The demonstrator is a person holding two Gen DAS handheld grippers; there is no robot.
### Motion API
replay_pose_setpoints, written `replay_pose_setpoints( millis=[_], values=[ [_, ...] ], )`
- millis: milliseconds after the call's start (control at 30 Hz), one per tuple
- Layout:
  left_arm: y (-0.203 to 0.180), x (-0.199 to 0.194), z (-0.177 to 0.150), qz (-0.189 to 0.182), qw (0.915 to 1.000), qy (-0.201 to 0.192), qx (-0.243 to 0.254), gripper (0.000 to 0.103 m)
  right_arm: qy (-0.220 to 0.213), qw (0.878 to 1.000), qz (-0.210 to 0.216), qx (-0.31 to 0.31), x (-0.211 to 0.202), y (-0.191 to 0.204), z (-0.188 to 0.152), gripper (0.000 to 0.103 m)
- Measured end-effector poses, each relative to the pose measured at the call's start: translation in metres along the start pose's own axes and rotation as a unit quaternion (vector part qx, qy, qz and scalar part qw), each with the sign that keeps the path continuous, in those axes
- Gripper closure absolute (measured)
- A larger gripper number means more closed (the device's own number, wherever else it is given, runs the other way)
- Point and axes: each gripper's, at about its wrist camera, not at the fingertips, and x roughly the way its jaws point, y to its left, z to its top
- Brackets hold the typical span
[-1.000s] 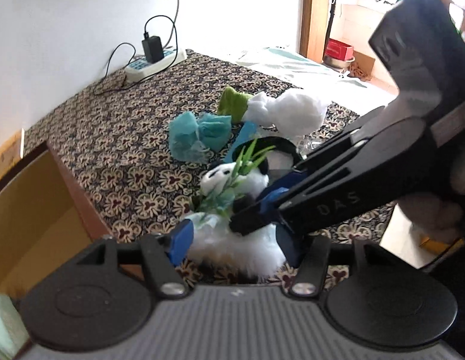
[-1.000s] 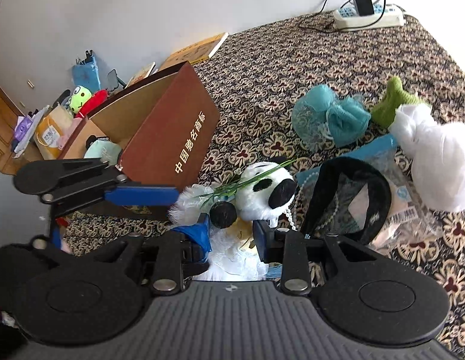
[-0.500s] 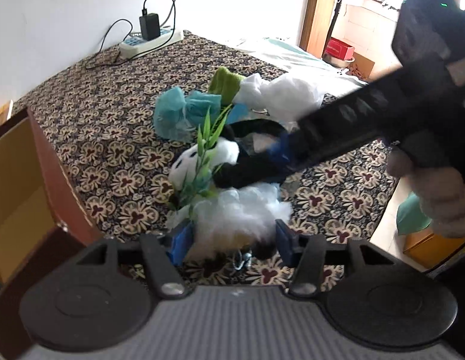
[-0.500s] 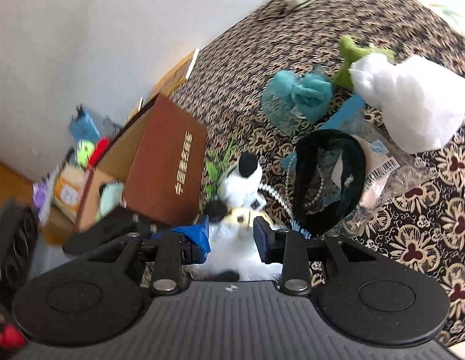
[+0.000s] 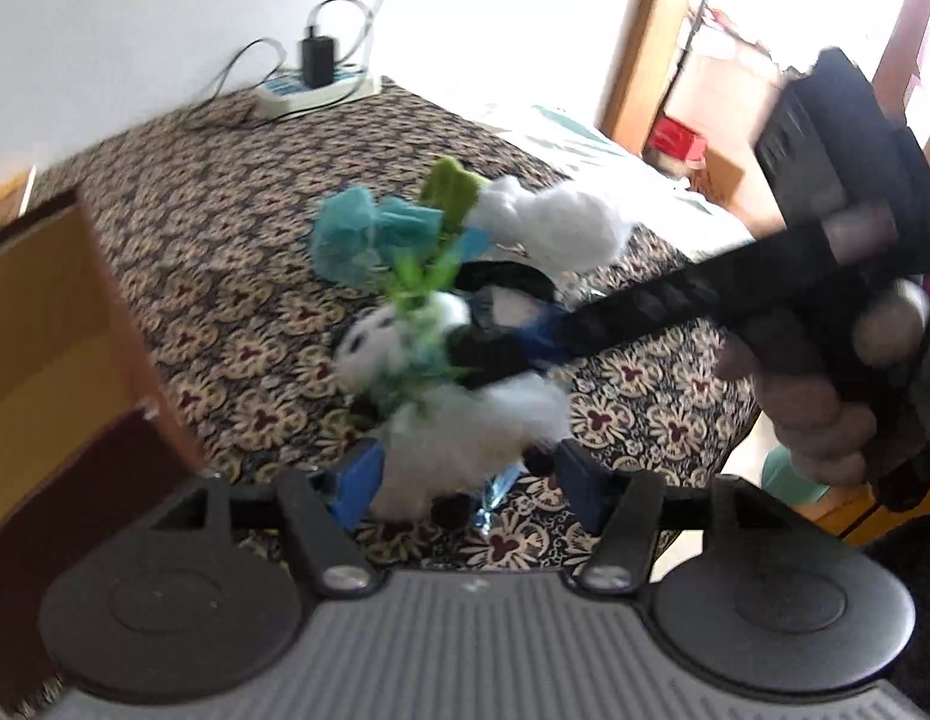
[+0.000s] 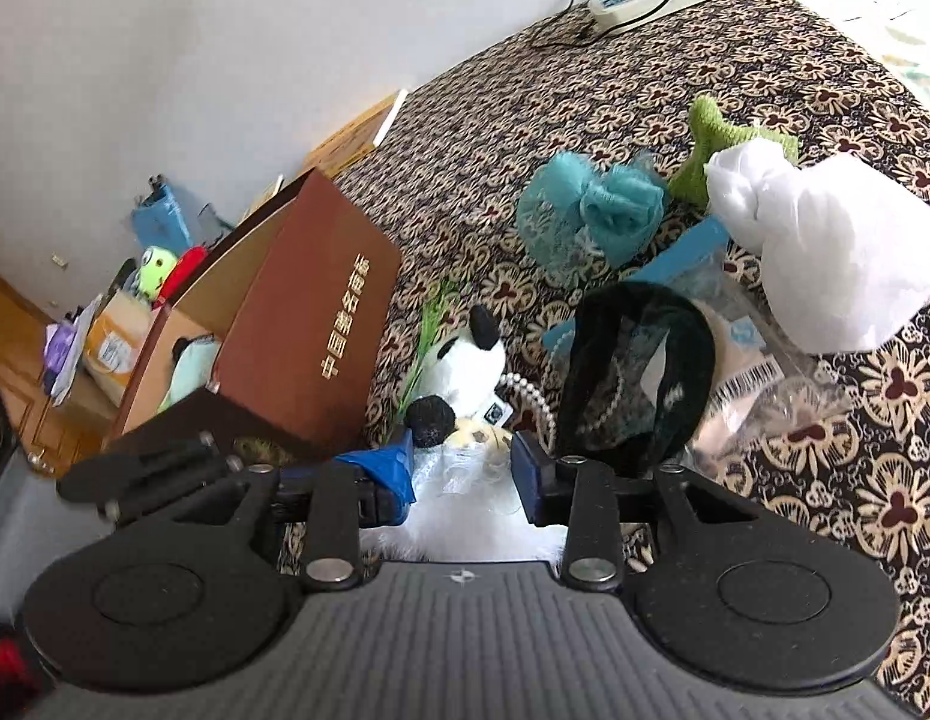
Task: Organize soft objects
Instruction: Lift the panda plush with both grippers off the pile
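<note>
flanking a fluffy white panda plush, both grippers' blue-padded jaws parted, right pair pinching its fur, left unclear

**What is hiding from the cameras**

The panda is blurring in the left wrist view, its face smearing into green leaves. The right gripper is crossing it there, covering its middle, so the grip is not showing. In the right wrist view the panda's lower body is disappearing behind the right gripper's mount. The box is hiding most of its contents, and its left side is running off the left wrist view.
</note>
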Motion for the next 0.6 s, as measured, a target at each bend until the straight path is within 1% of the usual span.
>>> replay_pose_setpoints(
  millis=[100,167,200,333,467,600],
  values=[
    [0.018,0.002,0.003,-0.036,0.9982,0.005,-0.049,0.039,-0.002,1.0,0.008,-0.016,-0.004,0.0,-0.007,0.083],
    [0.022,0.008,0.006,-0.059,0.9963,0.002,-0.063,0.039,-0.001,1.0,0.015,-0.014,-0.005,-0.002,-0.01,0.083],
    [0.022,0.012,0.007,-0.063,0.9961,0.004,-0.061,0.039,-0.001,1.0,0.02,-0.013,-0.005,-0.004,-0.011,0.083],
    [0.011,0.026,0.008,-0.06,0.9977,0.01,-0.029,0.039,0.001,1.0,0.027,-0.008,-0.008,-0.007,-0.013,0.082],
    [0.015,0.029,0.008,-0.065,0.9969,0.01,-0.044,0.039,0.001,0.999,0.035,0.01,-0.009,-0.012,-0.015,0.082],
    [0.013,0.029,0.006,-0.054,0.9979,0.013,-0.035,0.039,0.004,0.999,0.037,0.001,-0.012,-0.008,-0.017,0.082]
  ],
)
